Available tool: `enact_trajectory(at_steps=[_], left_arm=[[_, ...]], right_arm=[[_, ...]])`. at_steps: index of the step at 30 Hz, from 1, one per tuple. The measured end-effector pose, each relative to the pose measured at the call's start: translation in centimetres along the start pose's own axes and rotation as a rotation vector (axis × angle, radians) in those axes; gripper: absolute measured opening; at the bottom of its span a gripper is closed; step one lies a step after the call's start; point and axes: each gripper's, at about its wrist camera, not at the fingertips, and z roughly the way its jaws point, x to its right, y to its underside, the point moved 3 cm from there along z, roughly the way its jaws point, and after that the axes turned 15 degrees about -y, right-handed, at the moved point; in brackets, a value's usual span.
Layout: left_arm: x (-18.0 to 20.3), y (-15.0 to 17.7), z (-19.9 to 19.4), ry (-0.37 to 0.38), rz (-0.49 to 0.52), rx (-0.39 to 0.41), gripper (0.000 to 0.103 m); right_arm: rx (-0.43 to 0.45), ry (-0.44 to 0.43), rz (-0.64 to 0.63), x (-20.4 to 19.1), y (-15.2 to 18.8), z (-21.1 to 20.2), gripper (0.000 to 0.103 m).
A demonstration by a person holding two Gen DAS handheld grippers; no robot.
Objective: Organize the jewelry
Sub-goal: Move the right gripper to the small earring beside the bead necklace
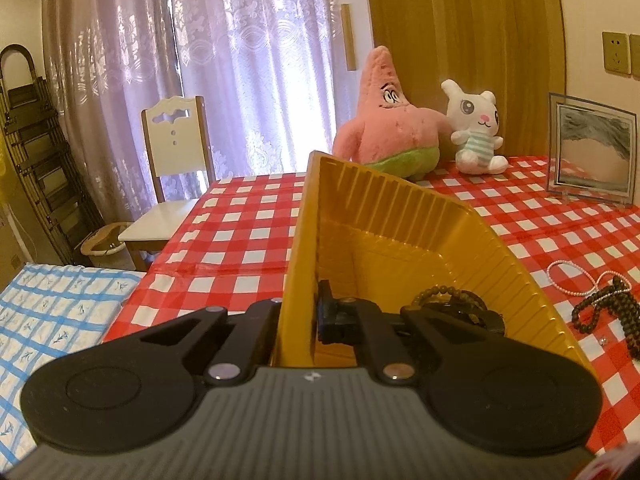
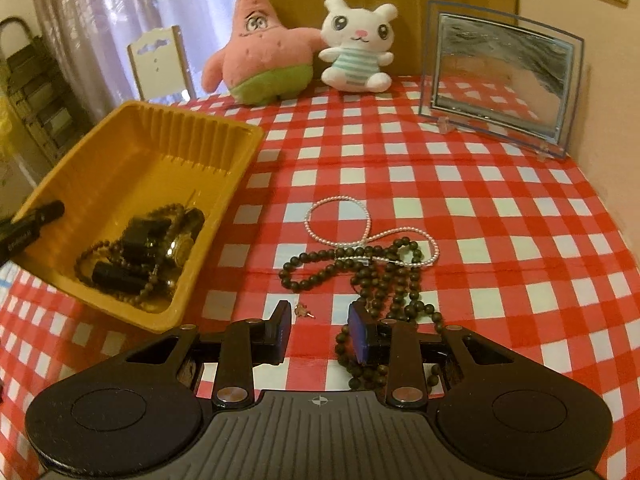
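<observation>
The left tool (image 1: 298, 320) is pinched shut on the near wall of a yellow ribbed plastic tray (image 1: 400, 216), one finger outside the wall and one inside, and the tray sits tilted, its near end raised off the red-and-white checked counter (image 2: 460, 184). In the right wrist view the same tray (image 2: 132, 152) lies at the left of the counter, with a tip of the left tool showing at its left rim; small white lettering on that black tip is too blurred to read. Inside the tray lie a brown bead bracelet (image 2: 120, 264), a gold-faced watch (image 2: 182, 248) and dark block-shaped pieces. The right tool (image 2: 320, 328) hangs just above the cloth with its jaws spread and nothing between the blue pads (image 2: 362, 334); a tiny earring-like piece (image 2: 303, 311) lies on the cloth just ahead of the gap. To the right of it a long strand of dark wooden beads (image 2: 384, 276) sprawls across the counter, partly running under the right finger, and a white pearl strand (image 2: 340, 224) loops beyond it, the two crossing and touching. At the far edge stand a pink star plush (image 2: 260, 52), a white bunny plush (image 2: 356, 44) and a glass frame (image 2: 500, 76). A small compass-like mark sits on each tool's grey body; no readable brand shows.
</observation>
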Motion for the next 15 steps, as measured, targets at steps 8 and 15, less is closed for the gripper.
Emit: enact_trajectory(at_steps=[8,15], left_arm=[[-0.5,0.1,0.0,-0.002,-0.003,-0.008,0.005],[-0.5,0.0,0.1,-0.002,-0.004,-0.009,0.005]], right_arm=[[-0.073,0.012,-0.182,-0.9,0.6,2.9,0.029],[-0.131,-0.009,-0.324,-0.8,0.4,5.1,0.018]])
